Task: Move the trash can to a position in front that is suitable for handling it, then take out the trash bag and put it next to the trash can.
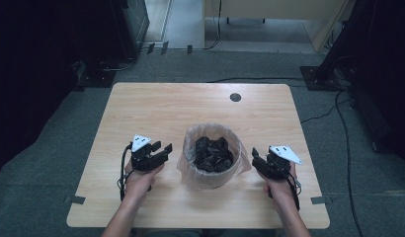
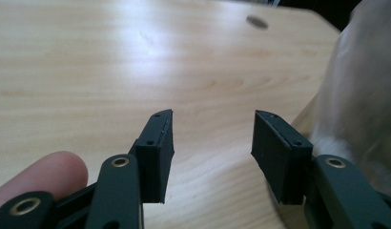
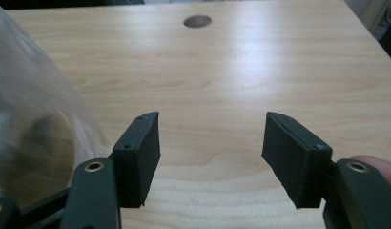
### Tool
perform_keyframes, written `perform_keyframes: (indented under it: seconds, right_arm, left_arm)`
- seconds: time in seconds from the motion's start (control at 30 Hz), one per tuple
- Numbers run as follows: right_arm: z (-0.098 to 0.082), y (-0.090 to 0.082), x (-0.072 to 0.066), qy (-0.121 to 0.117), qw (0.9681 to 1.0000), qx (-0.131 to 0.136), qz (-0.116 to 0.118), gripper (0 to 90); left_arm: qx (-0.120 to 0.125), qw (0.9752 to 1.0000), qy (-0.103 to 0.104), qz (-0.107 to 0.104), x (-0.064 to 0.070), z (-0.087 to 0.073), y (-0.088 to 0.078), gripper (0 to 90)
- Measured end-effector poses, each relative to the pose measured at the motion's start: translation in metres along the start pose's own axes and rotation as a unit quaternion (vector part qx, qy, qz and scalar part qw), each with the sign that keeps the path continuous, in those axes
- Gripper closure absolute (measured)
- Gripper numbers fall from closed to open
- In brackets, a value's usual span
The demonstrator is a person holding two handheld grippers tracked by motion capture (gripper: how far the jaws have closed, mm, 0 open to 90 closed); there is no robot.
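High view: lined bin (image 1: pixel 211 157) stands mid-table (image 1: pixel 156 106), dark crumpled stuff inside. Left gripper (image 1: pixel 163 149) and right gripper (image 1: pixel 256 157) flank it, near liner edge.

Left gripper view: jaws apart, empty; liner (image 2: pixel 360 95) at right.

Right gripper view: jaws apart, empty; liner at left. Advice: pinch film at rim, both sides level.
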State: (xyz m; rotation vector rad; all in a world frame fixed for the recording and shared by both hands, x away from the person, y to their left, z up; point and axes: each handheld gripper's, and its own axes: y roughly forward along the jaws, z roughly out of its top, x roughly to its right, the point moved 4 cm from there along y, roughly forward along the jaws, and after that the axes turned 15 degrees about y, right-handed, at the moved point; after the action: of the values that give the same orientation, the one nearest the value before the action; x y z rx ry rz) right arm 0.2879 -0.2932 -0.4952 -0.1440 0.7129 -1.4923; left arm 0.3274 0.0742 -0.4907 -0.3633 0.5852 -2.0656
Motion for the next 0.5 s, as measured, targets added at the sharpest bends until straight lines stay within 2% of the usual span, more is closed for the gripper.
perform_keyframes:
  seconds: [0.07, 0.2, 0.27, 0.43, 0.5]
  right_arm:
    - [-0.003, 0.003, 0.003, 0.004, 1.0, -0.008, -0.003, 37.8]
    - [-0.012, 0.011, 0.005, -0.001, 0.9998, -0.019, -0.01, 37.2]
    - [-0.016, 0.015, 0.008, 0.007, 0.9994, -0.029, -0.016, 37.1]
    - [-0.024, 0.022, 0.018, 0.008, 0.9984, -0.042, -0.036, 36.9]
    - [-0.026, 0.025, 0.019, 0.011, 0.9979, -0.048, -0.042, 36.8]
  left_arm:
    - [-0.019, 0.9998, 0.003, 0.002, 0.002, -0.01, 0.006, 48.2]
    - [-0.052, 0.9982, 0.029, 0.006, 0.015, -0.029, 0.014, 46.9]
    - [-0.061, 0.9973, 0.042, 0.005, 0.021, -0.036, 0.015, 45.8]
    - [-0.08, 0.9948, 0.063, 0.0, 0.034, -0.05, 0.016, 41.9]
    - [-0.079, 0.9942, 0.073, 0.002, 0.039, -0.052, 0.016, 38.7]
